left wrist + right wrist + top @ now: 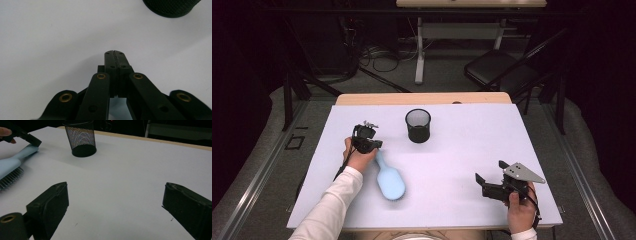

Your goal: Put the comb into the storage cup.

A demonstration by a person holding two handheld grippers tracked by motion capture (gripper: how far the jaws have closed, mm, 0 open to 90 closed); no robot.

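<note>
Left gripper (373, 145), jaws together, touches the handle of a light, rigid brush (389, 181) near the cup (418, 125); right gripper (488, 175) gapes.

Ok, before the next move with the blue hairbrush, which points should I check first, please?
1. Left gripper jaws shut: ok.
2. Firm hold on the hairbrush handle: cannot tell; the jaws sit at the handle's end.
3. Mesh cup upright, mouth open: ok.
4. Table between hairbrush and mesh cup free of things: ok.
5. Right gripper open and well apart from the hairbrush: ok.
</note>
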